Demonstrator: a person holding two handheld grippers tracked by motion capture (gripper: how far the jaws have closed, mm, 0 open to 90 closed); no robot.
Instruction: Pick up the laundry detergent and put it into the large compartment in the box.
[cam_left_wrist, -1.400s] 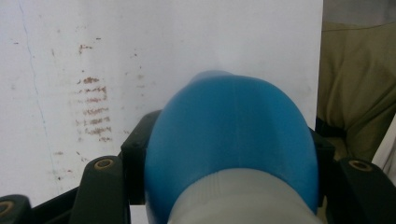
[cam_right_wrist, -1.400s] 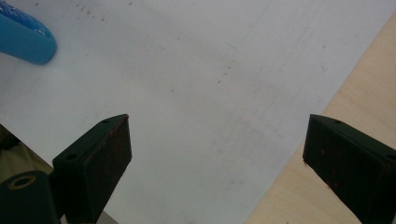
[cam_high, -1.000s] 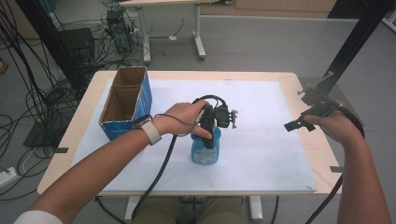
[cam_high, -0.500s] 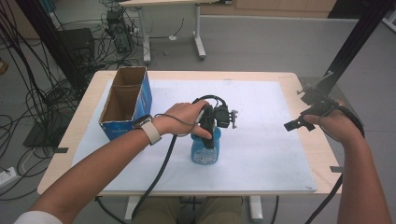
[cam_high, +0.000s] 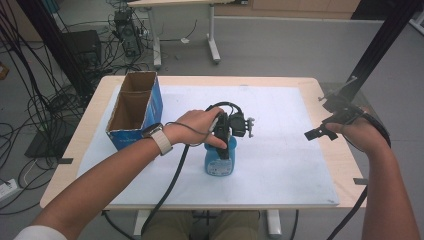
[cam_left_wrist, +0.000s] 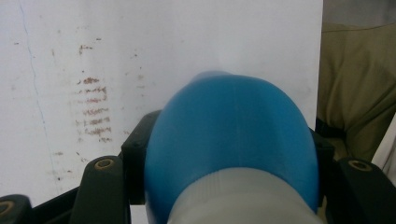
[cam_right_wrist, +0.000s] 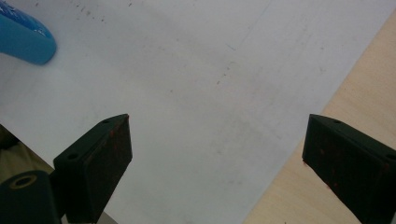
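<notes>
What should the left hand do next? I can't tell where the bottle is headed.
Probably lift the blue bottle toward the open cardboard box: the left gripper is shut on its upper part, and the right gripper is open over bare mat.

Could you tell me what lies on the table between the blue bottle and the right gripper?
Nothing: in the high view, only bare white mat separates the blue bottle from the right gripper.

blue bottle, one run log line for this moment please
left gripper: shut on blue plastic bottle | bottle: on white mat | right gripper: open, nothing between jaws | open blue cardboard box: left on table
</notes>
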